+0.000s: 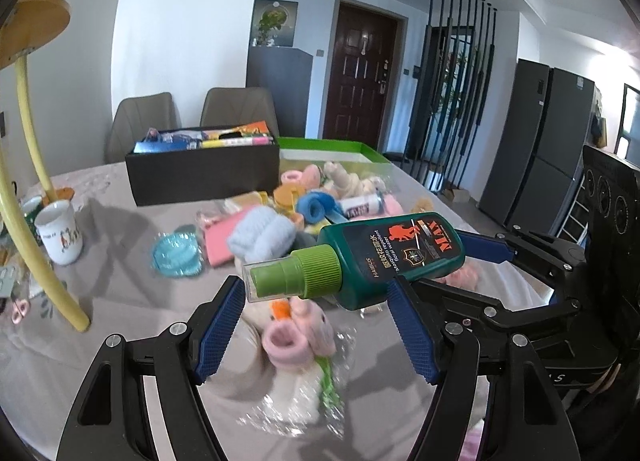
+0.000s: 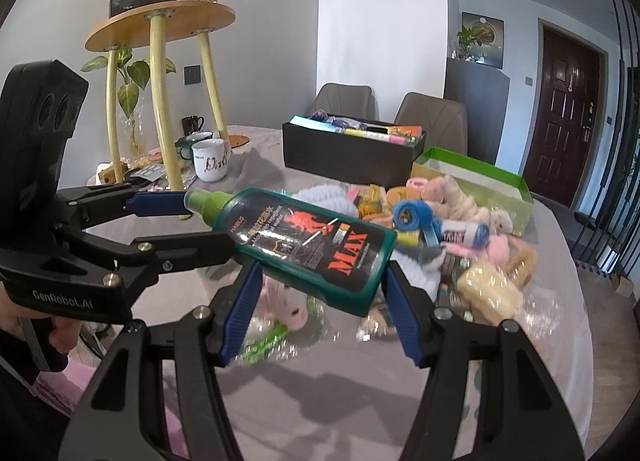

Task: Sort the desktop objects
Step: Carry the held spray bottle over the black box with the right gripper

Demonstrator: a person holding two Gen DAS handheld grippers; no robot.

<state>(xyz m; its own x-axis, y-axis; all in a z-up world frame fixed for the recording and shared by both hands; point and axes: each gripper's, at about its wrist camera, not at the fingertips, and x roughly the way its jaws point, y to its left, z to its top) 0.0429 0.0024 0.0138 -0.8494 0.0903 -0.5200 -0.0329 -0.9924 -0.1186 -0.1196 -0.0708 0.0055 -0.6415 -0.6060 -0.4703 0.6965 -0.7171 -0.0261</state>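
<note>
Nearest the left wrist lens, the left gripper (image 1: 316,289) is being kept clamped on a green bottle (image 1: 392,257). One blue pad is pressing at the tip of the bottle's clear cap, towards 9 o'clock, and the other is pressing the bottle's side at 3 o'clock. The bottle is being carried on its side above the table (image 1: 120,301), with the cap pointing to 9 o'clock in this view. Its far end is being gripped by the right gripper (image 2: 320,277), which is reaching in from 3 o'clock. In the right wrist view, that gripper's pads are being pressed against both sides of the bottle's base. A hand (image 2: 60,333) is being seen on the left gripper's handle at 8 o'clock.

Directly below the bottle, at 6 o'clock, a pink plush toy (image 1: 296,337) in clear wrapping is being partly hidden by the pads. Behind the bottle, at 11 o'clock, a pale blue fluffy roll (image 1: 262,237), a pink pad (image 1: 220,237) and a blue glass dish (image 1: 176,253) are lying close together. Further back at 12 o'clock, a heap of small soft things, among them a blue roll (image 1: 314,209), is being blocked in part by the bottle. A black box (image 1: 200,177) full of coloured packets is standing at 11 o'clock, with a green box (image 1: 340,147) just beside it at 12 o'clock. A white mug (image 1: 60,233) is standing at 9 o'clock, between the yellow legs of a stand (image 1: 40,241). Two chairs (image 1: 144,117) are being seen beyond the table.
</note>
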